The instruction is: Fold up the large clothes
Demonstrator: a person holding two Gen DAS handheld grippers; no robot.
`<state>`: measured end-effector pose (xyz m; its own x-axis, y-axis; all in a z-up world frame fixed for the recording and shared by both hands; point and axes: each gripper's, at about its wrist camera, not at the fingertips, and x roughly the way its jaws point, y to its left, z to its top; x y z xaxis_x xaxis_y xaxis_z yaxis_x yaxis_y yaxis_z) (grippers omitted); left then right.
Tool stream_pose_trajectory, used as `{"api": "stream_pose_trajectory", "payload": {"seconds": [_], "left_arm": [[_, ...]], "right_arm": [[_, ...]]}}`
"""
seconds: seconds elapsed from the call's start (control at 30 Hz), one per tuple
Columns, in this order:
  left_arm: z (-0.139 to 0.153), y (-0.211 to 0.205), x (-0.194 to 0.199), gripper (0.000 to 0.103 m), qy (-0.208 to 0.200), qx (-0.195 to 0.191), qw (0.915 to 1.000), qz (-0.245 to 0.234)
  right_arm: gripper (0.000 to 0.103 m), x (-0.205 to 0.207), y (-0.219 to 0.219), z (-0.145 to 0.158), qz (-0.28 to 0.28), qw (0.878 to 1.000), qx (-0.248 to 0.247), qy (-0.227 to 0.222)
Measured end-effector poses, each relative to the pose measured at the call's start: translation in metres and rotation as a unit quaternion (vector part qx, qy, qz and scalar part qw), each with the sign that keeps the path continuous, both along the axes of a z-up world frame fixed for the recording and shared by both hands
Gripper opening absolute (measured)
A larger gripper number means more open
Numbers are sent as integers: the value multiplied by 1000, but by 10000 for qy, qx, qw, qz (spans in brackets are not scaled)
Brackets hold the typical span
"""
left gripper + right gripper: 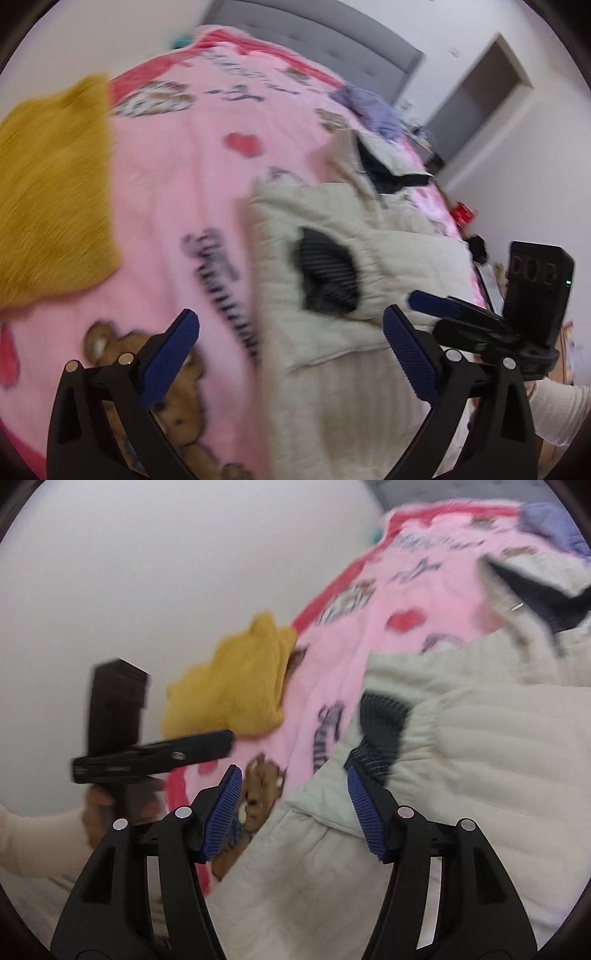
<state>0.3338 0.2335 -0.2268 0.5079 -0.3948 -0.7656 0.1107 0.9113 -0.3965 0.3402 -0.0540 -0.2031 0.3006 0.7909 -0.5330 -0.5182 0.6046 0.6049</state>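
Cream quilted jacket (pixel 332 221) with dark striped lining lies crumpled on pink teddy-print blanket (pixel 177 184) on bed, ahead of both tools. Left tool (pixel 291 328) spread apart, empty; right tool (pixel 293 786) spread apart, empty. One jacket; one mustard fleece cloth (pixel 51 184) well apart.

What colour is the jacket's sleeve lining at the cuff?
Dark, near black with faint thin stripes, inside the cream quilted jacket; sleeve lining shows best in the left wrist view.

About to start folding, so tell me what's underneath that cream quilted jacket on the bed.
The cream jacket lies on a pink teddy-bear blanket, which shows all around it. Anything directly beneath the jacket is covered and cannot be seen.
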Motion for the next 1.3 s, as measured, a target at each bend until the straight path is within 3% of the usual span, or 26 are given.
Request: {"api": "stream_pose_trajectory", "payload": {"seconds": [0.13, 0.23, 0.37, 0.47, 0.53, 0.57, 0.63, 0.7, 0.73, 0.8, 0.97, 1.03, 1.07, 1.1, 1.13, 1.2, 1.3], "left_arm": [[9, -58, 27, 98, -208, 127, 9972, -709], [-1, -104, 50, 98, 67, 19, 9946, -1038], [-26, -165, 73, 98, 359, 462, 9877, -1451], [-50, -184, 79, 98, 629, 735, 9836, -1521], [-62, -184, 80, 98, 762, 665, 9839, -1473], [-66, -184, 80, 98, 817, 615, 9843, -1436], [-72, -186, 79, 98, 828, 628, 9843, -1428], [-77, -192, 80, 98, 866, 819, 9813, -1509], [-80, -195, 82, 98, 891, 934, 9793, -1562], [-90, -202, 83, 98, 899, 1118, 9766, -1602], [-101, -209, 85, 98, 814, 1259, 9758, -1593], [-96, -207, 84, 98, 725, 1260, 9765, -1592], [-91, -204, 82, 98, 671, 1186, 9777, -1598], [-89, -203, 82, 98, 642, 1115, 9787, -1600], [-86, -200, 81, 98, 602, 1023, 9799, -1601], [-81, -195, 79, 98, 577, 885, 9815, -1594], [-78, -191, 77, 98, 561, 848, 9812, -1638]], "right_arm": [[57, -11, -67, 26, -1026, 9933, -494, -197], [56, -11, -133, 32, -2087, 9676, -1411, -147], [36, -1, -194, 14, -2656, 9380, -2218, 204], [31, 6, -225, -15, -2732, 9273, -2450, 742], [31, 6, -236, -35, -2708, 9193, -2677, 994], [31, 4, -235, -42, -2686, 9127, -2898, 1040], [31, -6, -236, -45, -2693, 9129, -2939, 880], [44, -20, -233, -42, -2684, 9134, -3007, 574], [44, -23, -231, -43, -2649, 9109, -3119, 538], [42, -29, -228, -56, -2488, 9049, -3379, 710], [41, -32, -239, -70, -2628, 9052, -3173, 1040], [50, -41, -241, -55, -2799, 9089, -2976, 839], [68, -50, -242, -42, -2889, 9110, -2888, 567], [76, -59, -240, -32, -2894, 9107, -2936, 257], [80, -67, -235, -27, -2838, 9056, -3150, 0], [75, -78, -220, -29, -2341, 8860, -3988, -324], [50, -90, -194, -46, -1529, 8457, -5045, -837]]}}
